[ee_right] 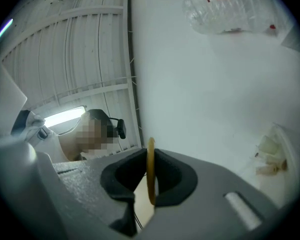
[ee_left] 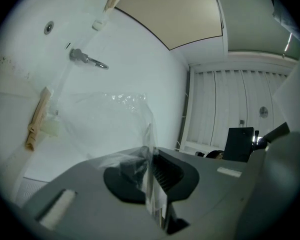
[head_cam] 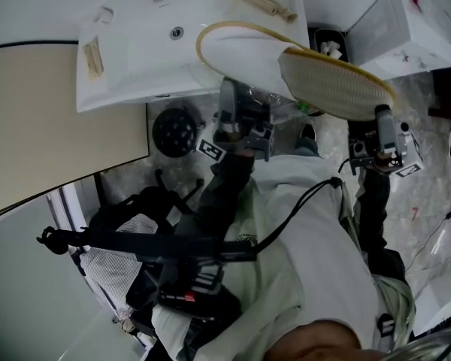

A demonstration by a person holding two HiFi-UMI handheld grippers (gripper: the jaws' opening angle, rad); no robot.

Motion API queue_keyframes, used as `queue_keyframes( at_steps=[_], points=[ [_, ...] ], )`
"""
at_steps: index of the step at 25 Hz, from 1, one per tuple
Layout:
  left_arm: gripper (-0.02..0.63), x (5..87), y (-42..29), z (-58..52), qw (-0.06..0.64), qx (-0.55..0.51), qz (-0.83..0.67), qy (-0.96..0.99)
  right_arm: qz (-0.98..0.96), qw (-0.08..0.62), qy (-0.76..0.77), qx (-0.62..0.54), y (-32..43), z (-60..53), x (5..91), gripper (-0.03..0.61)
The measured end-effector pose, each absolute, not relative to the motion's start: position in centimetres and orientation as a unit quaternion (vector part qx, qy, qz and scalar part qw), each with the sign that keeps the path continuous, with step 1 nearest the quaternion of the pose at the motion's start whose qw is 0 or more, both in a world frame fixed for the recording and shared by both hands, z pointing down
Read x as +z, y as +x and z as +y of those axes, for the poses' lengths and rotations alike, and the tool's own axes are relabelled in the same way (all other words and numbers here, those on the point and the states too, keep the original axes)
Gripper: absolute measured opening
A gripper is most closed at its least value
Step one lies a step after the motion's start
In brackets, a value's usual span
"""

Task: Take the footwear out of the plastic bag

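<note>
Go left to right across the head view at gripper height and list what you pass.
Beige panel → round black object → left gripper → right gripper. The slippers overlap both grippers, so they are left out.

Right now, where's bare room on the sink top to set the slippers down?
Bare: the white sink top between the packet at its left edge and the drain. Crowded: the back right corner, with toiletry packets; the slippers held by the right gripper overhang the right side.
</note>
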State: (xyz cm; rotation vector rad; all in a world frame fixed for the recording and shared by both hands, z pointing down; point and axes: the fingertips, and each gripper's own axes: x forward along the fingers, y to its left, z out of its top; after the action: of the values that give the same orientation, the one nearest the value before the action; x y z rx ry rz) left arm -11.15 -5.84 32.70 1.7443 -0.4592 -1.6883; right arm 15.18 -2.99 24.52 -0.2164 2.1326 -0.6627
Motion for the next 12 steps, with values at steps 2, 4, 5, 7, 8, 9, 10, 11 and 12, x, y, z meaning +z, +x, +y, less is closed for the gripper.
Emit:
queue_keyframes(
  at_steps=[2, 4, 5, 7, 8, 9, 10, 11, 12],
  points=[
    [0.038, 32.4, -11.1, -5.7, 0.323, -0.644, -0.172, 0.672, 0.852, 0.435, -0.083, -0.279, 15.1, -3.1, 25.2, 0.040],
    [0.082, 32.0, -10.9, -5.6, 0.320, -0.637, -0.169, 0.681, 0.853, 0.429, -0.078, -0.288, 14.6, -2.9, 25.6, 0.040],
    [0.099, 31.9, -10.7, -5.5, 0.318, -0.634, -0.168, 0.685, 0.855, 0.424, -0.075, -0.291, 14.2, -2.8, 25.7, 0.040],
    [0.114, 31.7, -10.7, -5.5, 0.316, -0.635, -0.164, 0.685, 0.856, 0.416, -0.068, -0.300, 13.4, -2.5, 26.1, 0.040],
    [0.122, 31.6, -10.7, -5.5, 0.317, -0.637, -0.163, 0.684, 0.854, 0.415, -0.067, -0.305, 13.1, -2.5, 26.4, 0.040],
    [0.129, 31.6, -10.6, -5.6, 0.318, -0.637, -0.162, 0.683, 0.852, 0.414, -0.067, -0.313, 12.8, -2.6, 26.8, 0.040],
    [0.138, 31.7, -10.5, -5.6, 0.320, -0.636, -0.163, 0.683, 0.850, 0.412, -0.066, -0.321, 12.5, -2.6, 27.2, 0.040],
    [0.143, 31.7, -10.4, -5.6, 0.322, -0.633, -0.165, 0.684, 0.849, 0.407, -0.066, -0.330, 12.2, -2.6, 27.8, 0.040],
    [0.143, 31.8, -10.3, -5.6, 0.324, -0.630, -0.167, 0.685, 0.850, 0.398, -0.066, -0.338, 11.7, -2.5, 28.3, 0.040]
  ],
)
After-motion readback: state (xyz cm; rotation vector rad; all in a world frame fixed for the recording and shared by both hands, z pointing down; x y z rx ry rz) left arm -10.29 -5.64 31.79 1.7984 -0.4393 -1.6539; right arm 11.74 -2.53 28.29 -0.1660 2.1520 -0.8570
